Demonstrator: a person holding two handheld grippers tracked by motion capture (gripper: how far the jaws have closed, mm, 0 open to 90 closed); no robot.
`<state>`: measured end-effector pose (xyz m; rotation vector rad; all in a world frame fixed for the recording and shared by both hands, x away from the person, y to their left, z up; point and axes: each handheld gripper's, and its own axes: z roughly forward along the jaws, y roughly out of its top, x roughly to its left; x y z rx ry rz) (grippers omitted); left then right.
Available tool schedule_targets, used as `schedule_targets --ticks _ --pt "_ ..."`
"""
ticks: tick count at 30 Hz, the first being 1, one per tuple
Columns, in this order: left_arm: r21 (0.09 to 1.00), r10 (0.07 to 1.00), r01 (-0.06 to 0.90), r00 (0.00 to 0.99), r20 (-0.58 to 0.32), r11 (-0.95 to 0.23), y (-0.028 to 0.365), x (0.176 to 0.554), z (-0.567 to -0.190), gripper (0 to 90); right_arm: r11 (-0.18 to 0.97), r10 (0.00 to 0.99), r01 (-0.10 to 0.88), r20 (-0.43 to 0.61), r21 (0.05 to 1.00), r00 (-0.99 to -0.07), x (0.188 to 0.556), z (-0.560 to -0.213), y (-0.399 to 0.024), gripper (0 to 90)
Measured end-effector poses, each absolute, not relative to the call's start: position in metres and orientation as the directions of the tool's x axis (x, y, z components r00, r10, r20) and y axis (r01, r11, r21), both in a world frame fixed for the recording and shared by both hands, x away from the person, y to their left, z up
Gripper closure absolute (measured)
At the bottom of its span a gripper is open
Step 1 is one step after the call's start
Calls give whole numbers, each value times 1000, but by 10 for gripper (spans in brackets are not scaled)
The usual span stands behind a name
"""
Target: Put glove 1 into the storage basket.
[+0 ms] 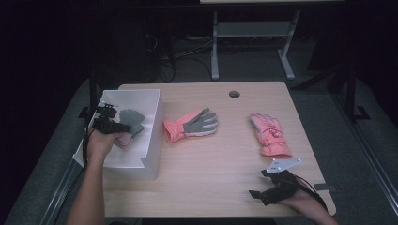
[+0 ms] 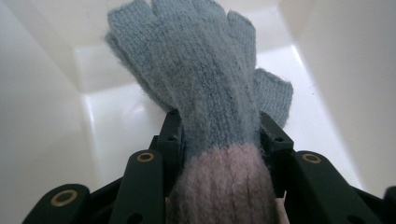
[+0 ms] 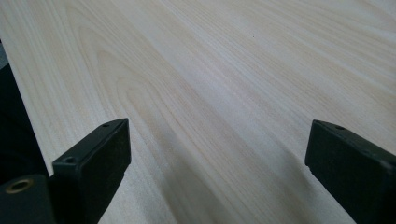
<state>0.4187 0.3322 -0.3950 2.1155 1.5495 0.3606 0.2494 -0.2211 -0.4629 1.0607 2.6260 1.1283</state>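
Right gripper (image 1: pixel 257 193) sits low on the bench (image 1: pixel 206 159), jaws wide with nothing between; left gripper (image 2: pixel 219 140) has its jaws clamped on the grey knit glove (image 2: pixel 201 79) inside the white bin (image 1: pixel 152 140); two pink gloves (image 1: pixel 190 124) lie further out.

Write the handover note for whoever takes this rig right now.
Left hand-held gripper: shut on the grey knit glove, held down inside the white bin, not yet let go.
Right hand-held gripper: open, nothing between its jaws, over the near right part of the table.
Still on the table: the pink and grey glove at the middle and the pink glove at the right.
Left to do: probably release the knit glove, then bin the other two.
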Motion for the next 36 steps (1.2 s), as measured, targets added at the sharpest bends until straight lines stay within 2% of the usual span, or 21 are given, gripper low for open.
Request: schedule_targets --ticks 8,12,14,16,18,23,36 --pt "462 948 850 313 -56 -253 332 419 -419 582 488 628 562 178 668 -757 249 -463 -221 69" --pt "452 951 857 304 -56 -248 331 419 -423 543 489 626 562 179 667 -759 249 -463 -220 69" --pt "452 952 857 301 -47 -249 329 420 -424 468 489 626 562 180 667 -759 249 -463 -220 69" --pt "446 954 861 296 -50 -244 327 421 -427 351 489 626 561 179 668 -759 249 -463 -220 69" --pt "452 960 861 278 -34 -234 324 421 -427 286 490 625 560 178 668 -760 249 -463 -220 69" --pt "476 961 850 275 -33 -227 324 419 -419 189 487 625 559 180 671 -760 248 -462 -221 69" --pt "607 925 754 371 -78 -251 322 398 -366 170 503 616 550 170 667 -769 249 -464 -219 69"
